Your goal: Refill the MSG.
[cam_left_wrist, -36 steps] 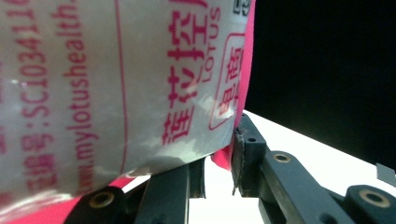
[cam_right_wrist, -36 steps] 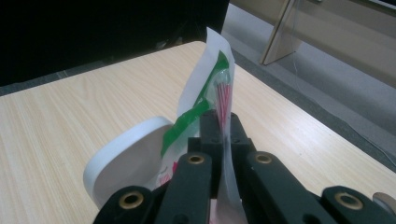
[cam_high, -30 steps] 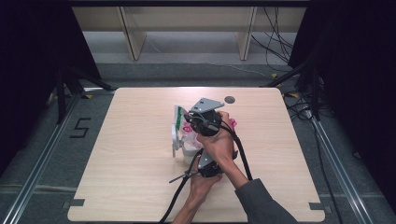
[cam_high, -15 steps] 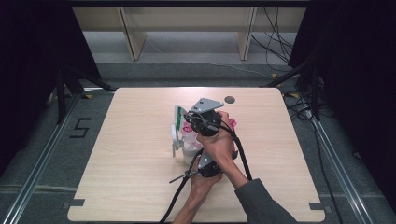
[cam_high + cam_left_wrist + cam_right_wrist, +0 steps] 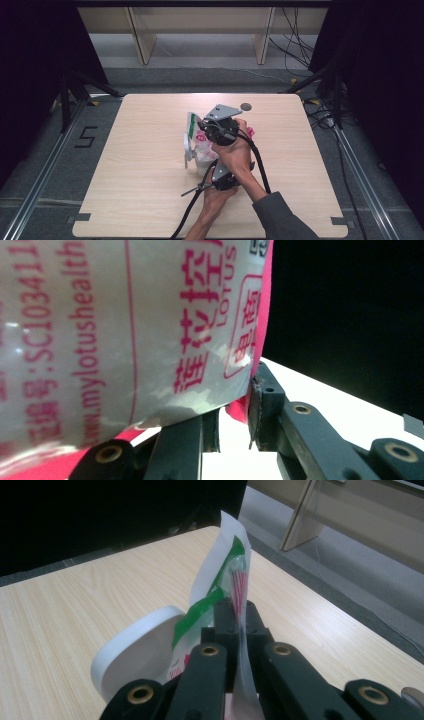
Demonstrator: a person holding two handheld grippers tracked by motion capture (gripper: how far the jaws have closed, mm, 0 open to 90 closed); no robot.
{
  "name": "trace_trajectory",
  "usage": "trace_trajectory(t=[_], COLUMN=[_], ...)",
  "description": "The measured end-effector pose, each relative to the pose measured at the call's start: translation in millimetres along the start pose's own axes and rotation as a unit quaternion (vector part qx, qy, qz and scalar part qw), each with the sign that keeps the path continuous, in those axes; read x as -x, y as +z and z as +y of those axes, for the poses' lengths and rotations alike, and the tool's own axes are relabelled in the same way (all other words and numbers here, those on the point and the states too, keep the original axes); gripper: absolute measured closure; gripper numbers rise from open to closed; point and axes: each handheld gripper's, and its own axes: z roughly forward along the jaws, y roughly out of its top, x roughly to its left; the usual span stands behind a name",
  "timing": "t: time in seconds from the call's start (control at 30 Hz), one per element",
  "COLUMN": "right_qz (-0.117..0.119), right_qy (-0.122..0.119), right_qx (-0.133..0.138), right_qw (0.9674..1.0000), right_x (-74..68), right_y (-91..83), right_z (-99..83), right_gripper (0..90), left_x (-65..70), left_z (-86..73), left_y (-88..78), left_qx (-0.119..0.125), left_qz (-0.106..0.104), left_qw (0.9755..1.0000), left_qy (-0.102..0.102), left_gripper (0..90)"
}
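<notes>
Pale wood table [image 5: 135,165] carries a two-handed job at its middle, where a person works a plastic pouch [image 5: 196,131] printed in pink, white and green. Seen from the high view, the pouch stands upright near the table's centre, just beside a white round lid-like disc [image 5: 187,148] that leans on edge at its left.

Right gripper [image 5: 216,129], topped by its grey three-cornered plate, comes in over the pouch from the right, with the hand [image 5: 235,152] wrapped around its body. From the right gripper view, its two black jaws are pressed tight together on the thin sealed edge of the pouch [image 5: 220,580], the film rising straight up between them, green and white stripes on one face and pink lines on the other. The white disc [image 5: 135,655] sits on the table just left of the jaws.

Left gripper [image 5: 212,172] sits lower, nearer the person, held by the left hand [image 5: 216,197] with its cable trailing toward the table's near edge. In the left gripper view, the pouch's lower body [image 5: 130,325], covered in pink lettering, bulges between the jaws, which stand partly apart with the right pad [image 5: 257,405] pressing against the pouch's pink edge; the left pad is hidden beneath the film.

A small dark round object [image 5: 245,106] lies apart near the far edge.
</notes>
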Motion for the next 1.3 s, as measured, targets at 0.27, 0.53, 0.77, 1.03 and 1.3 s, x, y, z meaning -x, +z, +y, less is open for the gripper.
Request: trace_trajectory(t=[0.27,0.53,0.77,1.03,1.3], right_qz=[-0.004,0.0,0.001,-0.004,-0.002], right_qy=[0.002,-0.005,0.0,-0.004,-0.008], right_qx=[-0.002,-0.008,-0.006,-0.005,-0.002], right_qw=[1.0,1.0,1.0,1.0,1.0], right_x=[-1.5,-1.9,-2.4,-3.8,-2.1], right_y=[0.8,2.1,1.1,2.9,2.8], right_z=[-0.1,0.6,1.1,1.2,2.2], right_gripper=[90.0,90.0,90.0,90.0,90.0], left_x=[0.9,0.2,0.2,0.9,1.2], left_z=[-0.6,-0.8,-0.8,0.3,1.5], left_y=[1.3,0.9,0.4,0.3,-0.1], left_qx=[0.006,0.01,0.011,0.011,0.013], left_qz=[0.002,-0.002,-0.001,-0.002,-0.001], left_qw=[1.0,0.9999,0.9999,0.9999,0.9999], left_qy=[-0.003,-0.008,-0.005,-0.006,-0.004], left_gripper=[77.0,77.0,77.0,77.0,77.0])
